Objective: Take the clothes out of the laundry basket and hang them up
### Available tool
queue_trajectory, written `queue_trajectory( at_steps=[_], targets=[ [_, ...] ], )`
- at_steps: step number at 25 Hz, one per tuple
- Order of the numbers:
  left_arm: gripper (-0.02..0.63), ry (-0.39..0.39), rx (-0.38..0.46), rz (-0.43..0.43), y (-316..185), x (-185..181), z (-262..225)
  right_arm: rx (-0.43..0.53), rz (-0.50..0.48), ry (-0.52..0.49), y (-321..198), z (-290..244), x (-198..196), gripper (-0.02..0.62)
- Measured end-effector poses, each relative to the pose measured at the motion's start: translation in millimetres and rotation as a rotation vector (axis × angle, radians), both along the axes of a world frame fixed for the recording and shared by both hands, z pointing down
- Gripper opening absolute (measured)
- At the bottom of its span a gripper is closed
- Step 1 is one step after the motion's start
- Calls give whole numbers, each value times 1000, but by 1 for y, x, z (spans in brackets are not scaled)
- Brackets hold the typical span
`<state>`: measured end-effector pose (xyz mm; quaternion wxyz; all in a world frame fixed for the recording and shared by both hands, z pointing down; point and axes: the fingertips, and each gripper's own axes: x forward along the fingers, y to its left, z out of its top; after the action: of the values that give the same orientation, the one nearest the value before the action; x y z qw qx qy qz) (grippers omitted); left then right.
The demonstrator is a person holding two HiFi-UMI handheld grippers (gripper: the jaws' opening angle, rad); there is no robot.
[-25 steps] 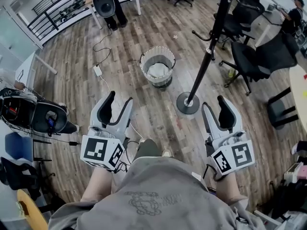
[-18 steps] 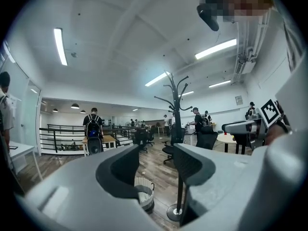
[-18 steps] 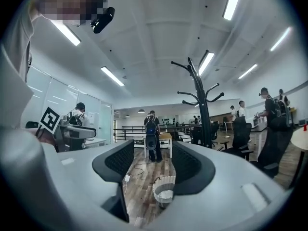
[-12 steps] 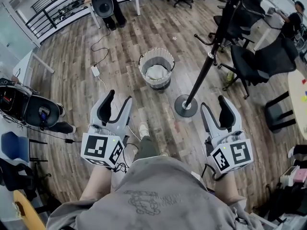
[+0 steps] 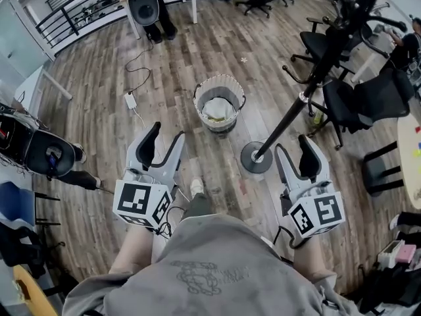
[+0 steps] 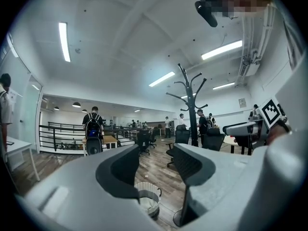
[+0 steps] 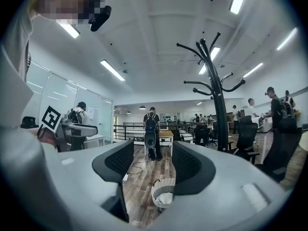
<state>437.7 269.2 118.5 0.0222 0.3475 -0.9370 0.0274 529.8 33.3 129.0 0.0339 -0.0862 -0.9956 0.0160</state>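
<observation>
Plainly, nothing had been hung. The pale, crumpled clothes (image 5: 216,112) lay low inside the round white laundry basket with its scalloped rim (image 5: 220,79), which stood on the brown wood-plank floor (image 5: 99,91) ahead of the person. No garment showed outside it. Just beside the basket, to its right, rose the tall black metal coat stand on a round base (image 5: 289,114); both gripper views showed its curved hooks bare.

Nearer the person, the grey left gripper (image 5: 166,137) pointed toward the basket but stayed well apart from it. Its jaws stood wide apart with only floor and basket seen through the gap. The grey right gripper (image 5: 295,147) hung near the stand's base, and its jaws were likewise spread wide and held nothing.

Further out, black office chairs (image 5: 368,97) crowded behind the stand, and a white charger with its cable (image 5: 132,100) lay on the floor to the basket's left.

By this showing the task had barely begun: the reach into the basket, the first grasp and every hanging remained to be done.
</observation>
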Motion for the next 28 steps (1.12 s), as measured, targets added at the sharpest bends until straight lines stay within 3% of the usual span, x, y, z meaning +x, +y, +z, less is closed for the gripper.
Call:
queue_trajectory(
  at_steps=[9, 17, 28],
  targets=[
    [222, 61, -39, 30, 19, -115, 20, 2, 29, 58, 13, 10, -114, 262],
    [222, 107, -94, 109, 23, -228, 43, -31, 84, 164, 27, 46, -213, 262],
    [222, 120, -107, 165, 18, -303, 60, -30, 125, 216, 25, 67, -274, 262]
  ],
)
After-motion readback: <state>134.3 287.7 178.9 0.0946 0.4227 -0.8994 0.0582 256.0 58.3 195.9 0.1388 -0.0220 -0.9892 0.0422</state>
